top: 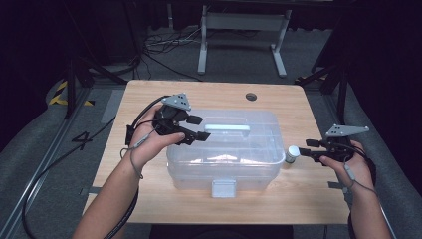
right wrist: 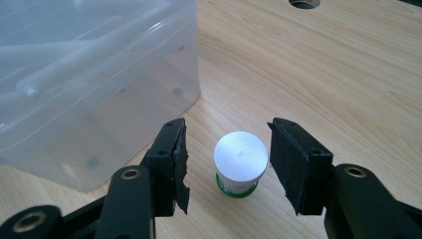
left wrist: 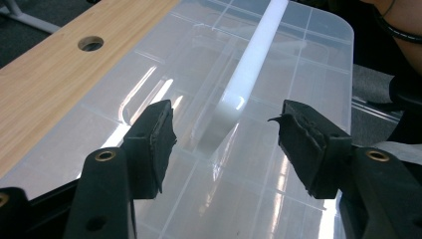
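High view showing a clear plastic box [top: 224, 154] sitting mid-desk, taken here as the landmark for everything else. Lying along the middle of its lid, a white handle [top: 227, 128]. Standing just beside the box's right end, near the front corner and on the bare wooden desk [top: 308, 199]: a small white jar [top: 292, 154], upright, lid up.

Hovering over the box's left part, the left gripper [top: 199, 127], jaws spread and pointing along the lid toward the handle's near end. Left gripper view confirming it: handle end [left wrist: 234, 107] lying between the two black pads and a little ahead of them, nothing pinched yet. Probably lining up this way so the jaws can close across the handle and steady or lift the lid (a guess from the pose, not a thing seen).

Reaching in from the right of the box, the right gripper [top: 302, 148], held low and level with the jar. Right gripper view showing the jar [right wrist: 240, 163] sitting squarely between the spread jaws, gaps on both sides, pads not touching. Coming in low and sideways likely because the jar is short and close against the box wall [right wrist: 164, 74], leaving room only from the open side.

Looking like a grasp about to be made on the jar, with the box meant to receive it.
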`<state>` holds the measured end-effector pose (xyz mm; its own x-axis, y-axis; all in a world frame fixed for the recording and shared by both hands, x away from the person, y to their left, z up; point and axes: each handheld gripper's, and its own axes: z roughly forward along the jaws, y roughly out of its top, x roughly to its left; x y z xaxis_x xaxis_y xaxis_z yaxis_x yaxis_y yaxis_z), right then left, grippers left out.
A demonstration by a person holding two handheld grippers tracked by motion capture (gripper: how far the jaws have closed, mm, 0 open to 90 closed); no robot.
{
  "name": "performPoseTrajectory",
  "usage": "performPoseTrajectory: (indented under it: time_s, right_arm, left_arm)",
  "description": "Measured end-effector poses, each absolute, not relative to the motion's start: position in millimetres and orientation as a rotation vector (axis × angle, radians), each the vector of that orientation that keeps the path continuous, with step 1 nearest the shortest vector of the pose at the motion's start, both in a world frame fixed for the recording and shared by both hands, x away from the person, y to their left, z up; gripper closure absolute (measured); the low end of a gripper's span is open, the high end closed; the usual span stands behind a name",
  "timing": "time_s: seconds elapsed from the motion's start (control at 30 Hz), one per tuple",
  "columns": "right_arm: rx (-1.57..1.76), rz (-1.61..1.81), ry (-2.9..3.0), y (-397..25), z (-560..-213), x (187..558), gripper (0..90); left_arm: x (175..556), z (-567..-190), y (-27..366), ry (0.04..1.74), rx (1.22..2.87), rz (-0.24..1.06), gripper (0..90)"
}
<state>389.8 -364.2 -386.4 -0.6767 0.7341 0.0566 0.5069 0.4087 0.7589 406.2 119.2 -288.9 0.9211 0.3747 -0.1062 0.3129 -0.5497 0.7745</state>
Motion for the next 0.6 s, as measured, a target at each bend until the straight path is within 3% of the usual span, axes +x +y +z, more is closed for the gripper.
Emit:
performPoseTrajectory:
  time_s: [0.43,0.6]
  right_arm:
    - [1.1,1.181,2.371,-361.7,-385.5,388.8,48.2]
    - [1.092,1.187,2.375,-361.0,-386.4,388.2,48.2]
  left_arm:
    - [411.7,-300.7,92.9,0.465,2.269,0.154,45.9]
    - [411.0,-304.0,83.5,0.455,2.312,0.215,53.6]
